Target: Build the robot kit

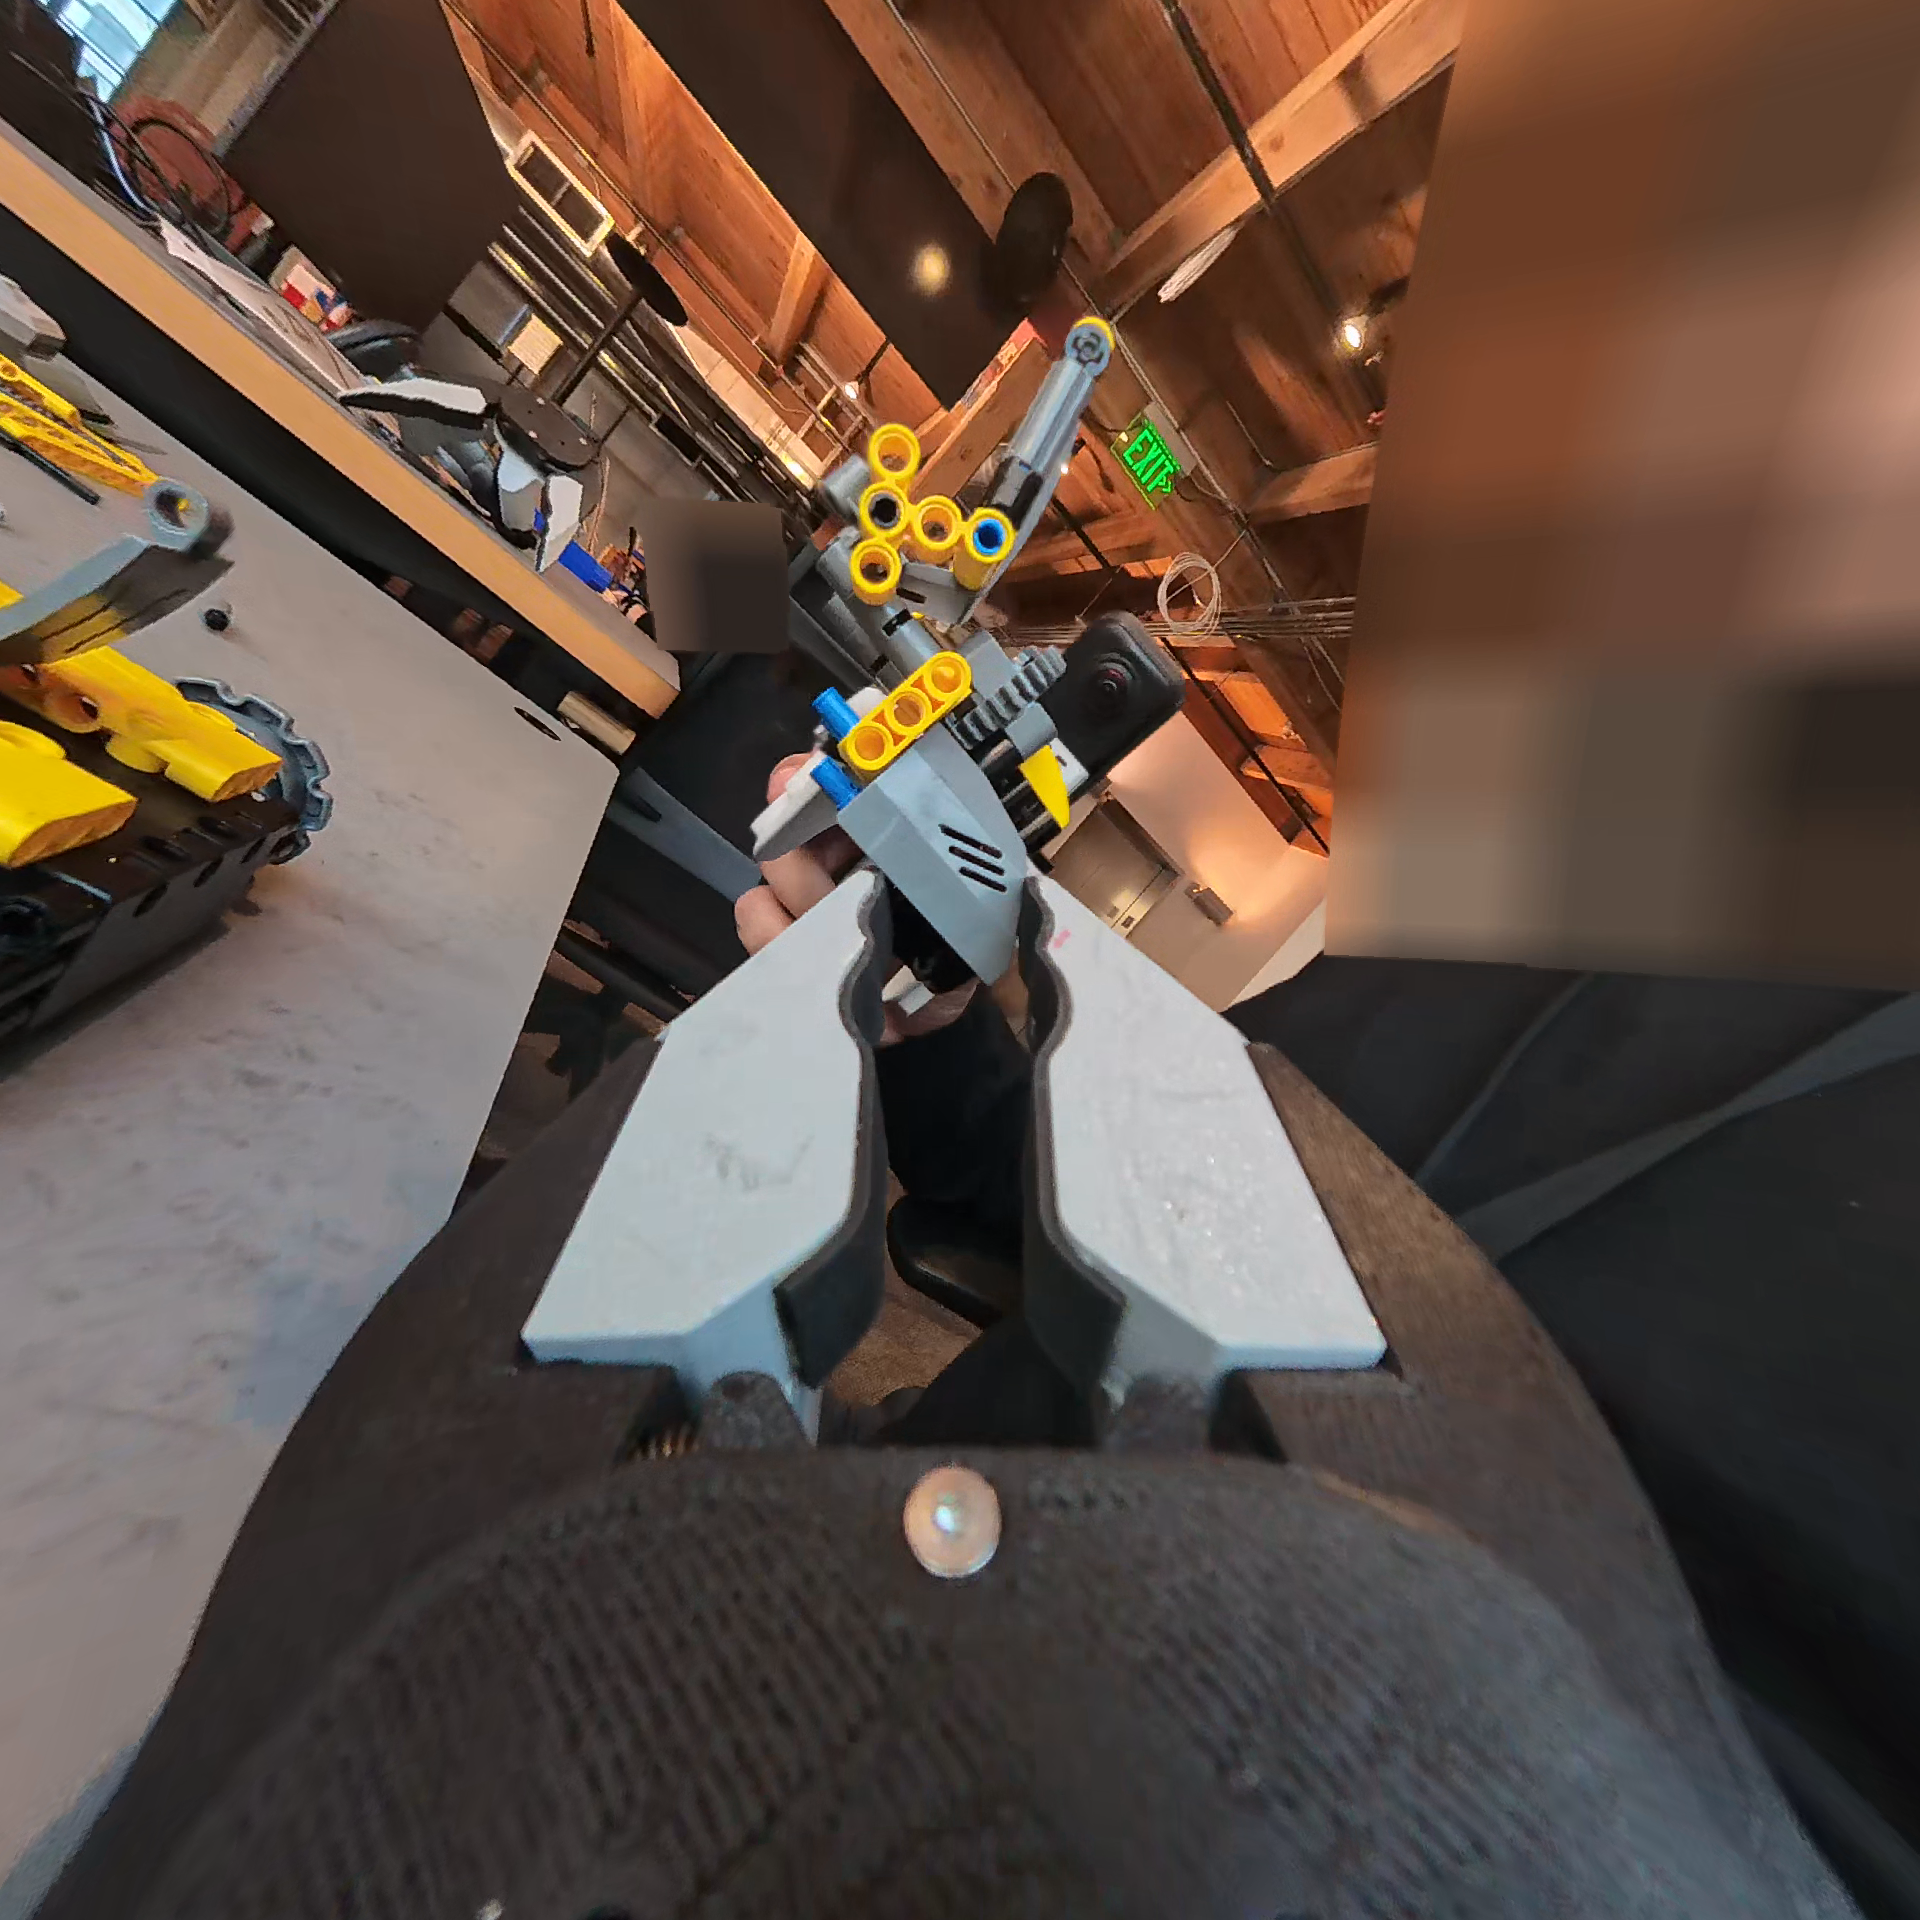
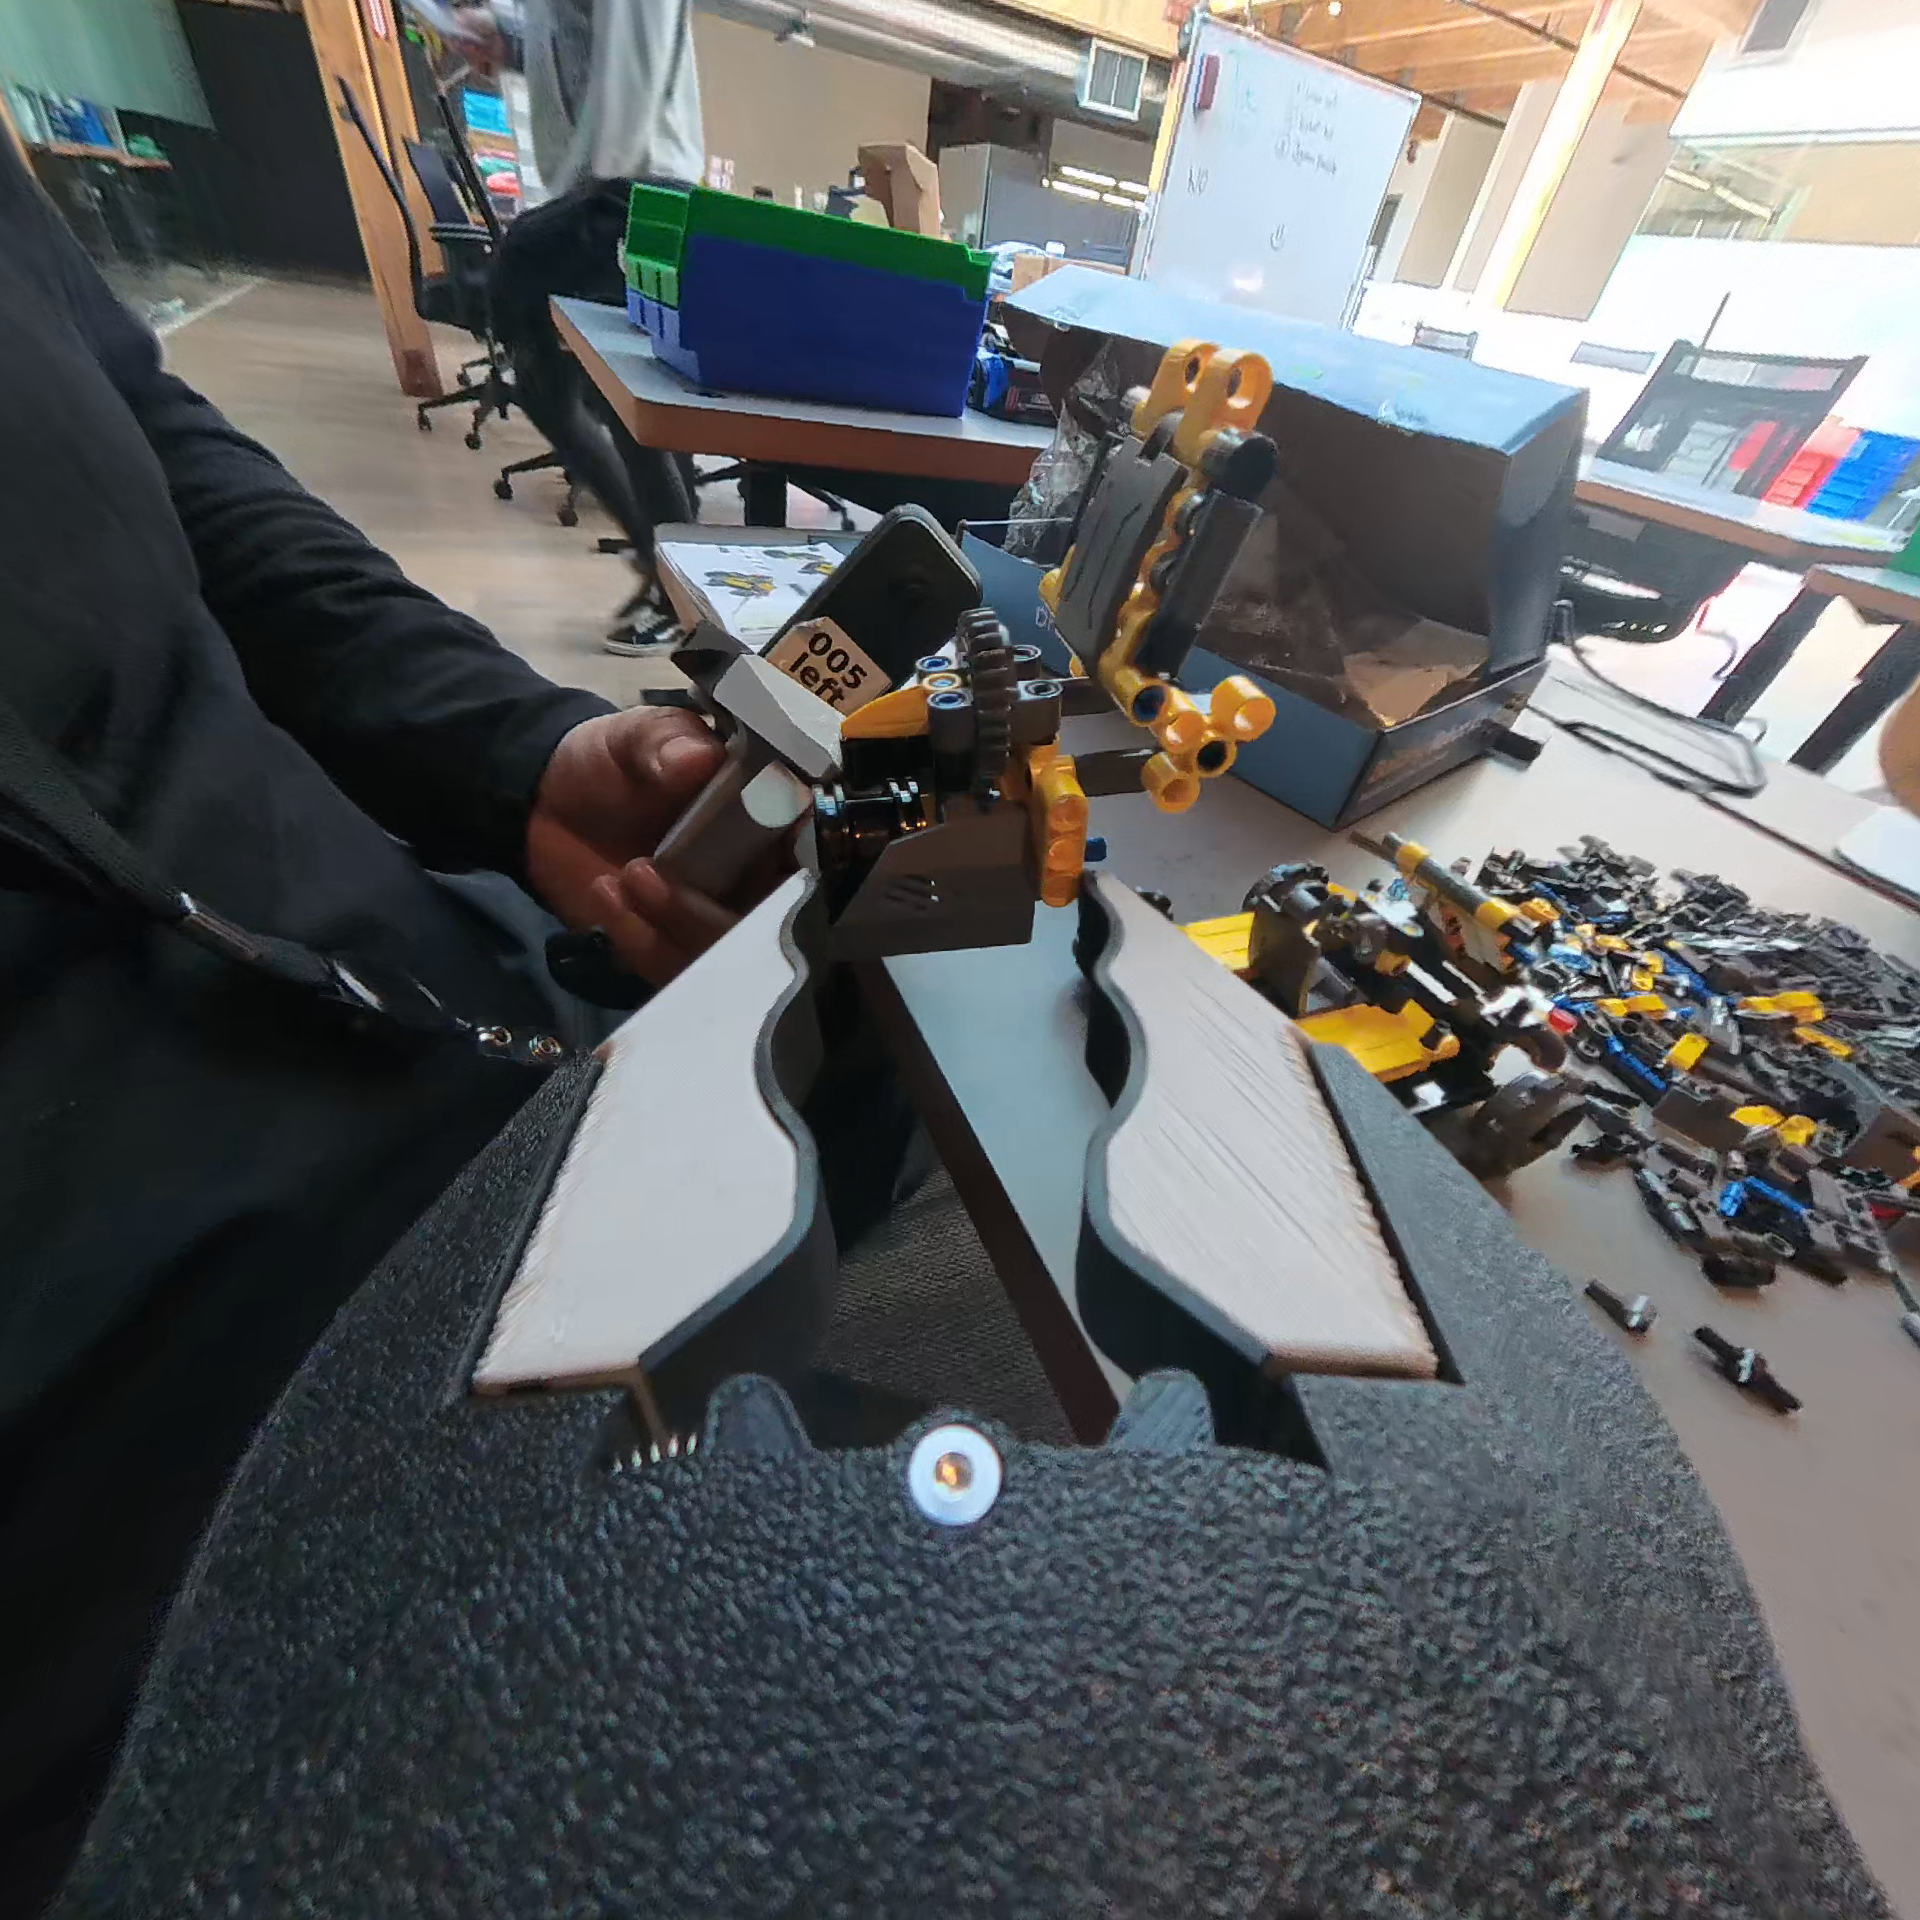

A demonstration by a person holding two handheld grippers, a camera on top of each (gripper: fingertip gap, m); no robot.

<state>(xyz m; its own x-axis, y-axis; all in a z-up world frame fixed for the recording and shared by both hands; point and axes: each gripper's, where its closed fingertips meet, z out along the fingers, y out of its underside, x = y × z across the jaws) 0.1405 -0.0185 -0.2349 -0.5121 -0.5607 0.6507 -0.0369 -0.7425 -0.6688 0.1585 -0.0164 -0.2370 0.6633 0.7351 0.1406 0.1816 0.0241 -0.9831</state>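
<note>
A grey, yellow and black toy-brick assembly [image 1: 935,727] with a gear and a jointed arm is held in the air off the table edge. My left gripper [image 1: 951,914] is shut on its slotted grey panel [image 1: 935,862]. In the right wrist view, my right gripper [image 2: 945,904] closes on the same assembly [image 2: 966,790] at that panel [image 2: 935,904], with a yellow beam [image 2: 1060,831] against one finger. The left gripper [image 2: 790,748], with a sticker on it and a person's hand [image 2: 613,810] around it, grips the assembly's far end. The right gripper's camera [image 1: 1112,686] shows behind the assembly.
A partly built yellow and black tracked vehicle [image 1: 135,769] stands on the grey table [image 1: 312,1039]. A pile of loose small pieces [image 2: 1683,1049], an open dark blue box [image 2: 1455,582], a booklet [image 2: 748,582] and blue-green bins [image 2: 821,312] are on tables. A person [image 2: 613,104] walks behind. The tips of both grippers are at nearly the same place.
</note>
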